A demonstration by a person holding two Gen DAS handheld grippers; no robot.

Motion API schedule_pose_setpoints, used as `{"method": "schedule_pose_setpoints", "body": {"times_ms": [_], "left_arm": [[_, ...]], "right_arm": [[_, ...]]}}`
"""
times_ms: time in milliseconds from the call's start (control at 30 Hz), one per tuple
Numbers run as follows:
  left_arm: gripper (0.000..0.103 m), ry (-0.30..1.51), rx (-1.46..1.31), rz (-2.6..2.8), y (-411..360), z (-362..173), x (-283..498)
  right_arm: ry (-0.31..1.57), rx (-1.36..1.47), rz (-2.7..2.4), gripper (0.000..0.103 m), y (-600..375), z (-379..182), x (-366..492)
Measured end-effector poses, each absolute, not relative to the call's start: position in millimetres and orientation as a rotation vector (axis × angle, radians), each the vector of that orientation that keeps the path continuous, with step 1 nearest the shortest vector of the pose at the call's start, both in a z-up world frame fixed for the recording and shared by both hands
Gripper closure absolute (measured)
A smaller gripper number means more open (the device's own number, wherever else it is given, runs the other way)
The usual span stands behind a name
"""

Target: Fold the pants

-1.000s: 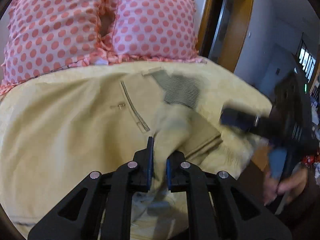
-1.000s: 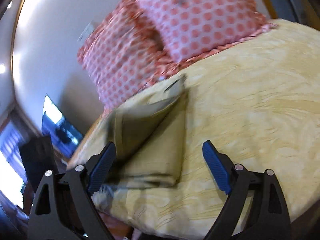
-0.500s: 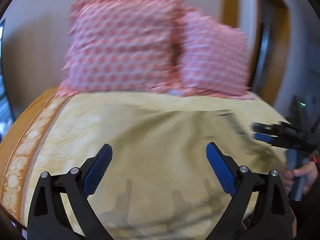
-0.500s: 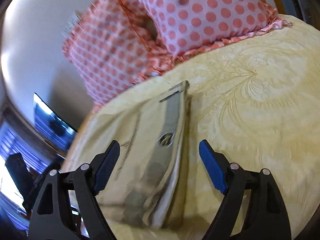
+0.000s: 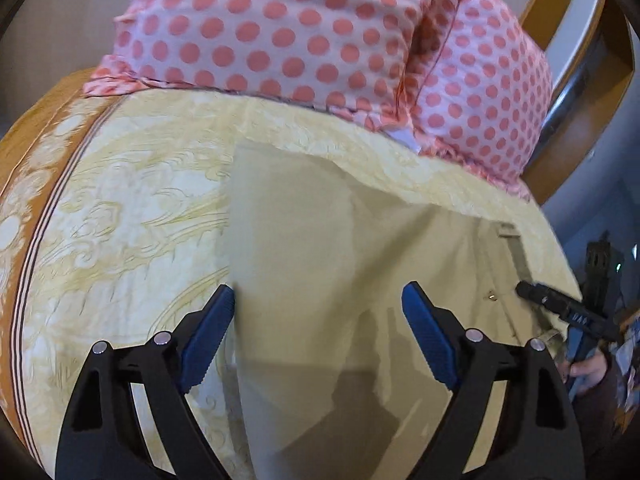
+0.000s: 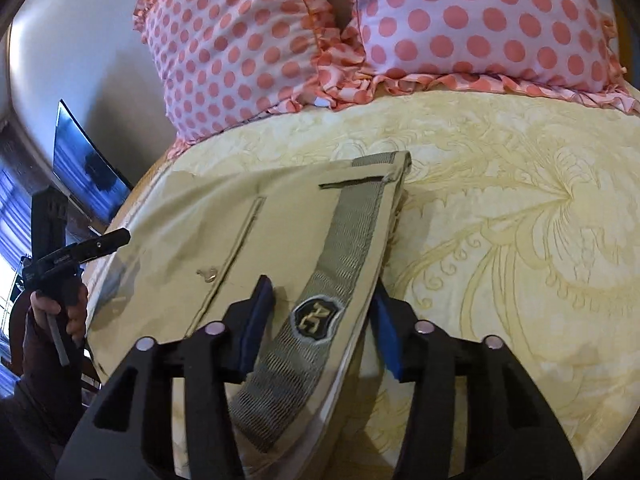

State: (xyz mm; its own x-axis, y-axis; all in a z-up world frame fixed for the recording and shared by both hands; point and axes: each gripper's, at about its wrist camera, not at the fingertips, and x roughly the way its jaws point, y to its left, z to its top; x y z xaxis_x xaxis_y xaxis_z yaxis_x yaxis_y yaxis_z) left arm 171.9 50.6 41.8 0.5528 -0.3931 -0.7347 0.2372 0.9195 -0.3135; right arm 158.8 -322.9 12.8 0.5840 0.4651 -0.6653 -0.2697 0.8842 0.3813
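The khaki cotton pants (image 6: pixel 256 240) lie folded in a flat stack on the yellow patterned bedspread (image 6: pixel 500 240), near its foot edge, below the pink polka-dot pillows (image 5: pixel 320 32). The left gripper (image 5: pixel 318 320) hovers with fingers spread wide. The right gripper (image 6: pixel 320 320) straddles the grey ribbed waistband (image 6: pixel 348 236), fingers apart. Probably only smoothing or a last fold remains.

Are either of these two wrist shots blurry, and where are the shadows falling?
Left wrist: mostly sharp, fisheye-bent edges; the left gripper casts dark shadows on the pants. Right wrist: slight blur on the waistband; shadow beside the right gripper on the bedspread.
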Motion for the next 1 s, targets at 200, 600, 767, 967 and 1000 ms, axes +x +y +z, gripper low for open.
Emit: {"method": "schedule_pose_setpoints", "body": {"times_ms": [200,600,767,967,1000], "left_arm": [[0.016,0.978,-0.234,-0.417,54,30,191],[0.094,0.996,-0.411,-0.495,75,27,201],[0.099,0.915,-0.304,-0.457,59,56,220],[0.099,0.822,-0.229,-0.375,27,70,281],[0.098,0.85,-0.209,-0.363,21,63,291]], "right_arm": [[0.856,0.201,0.45,0.055,-317,15,173],[0.783,0.316,0.568,0.093,-333,25,168],[0.735,0.318,0.566,0.094,-339,49,199],[0.676,0.317,0.446,0.094,-357,59,263],[0.698,0.314,0.421,0.094,-360,52,271]]}}
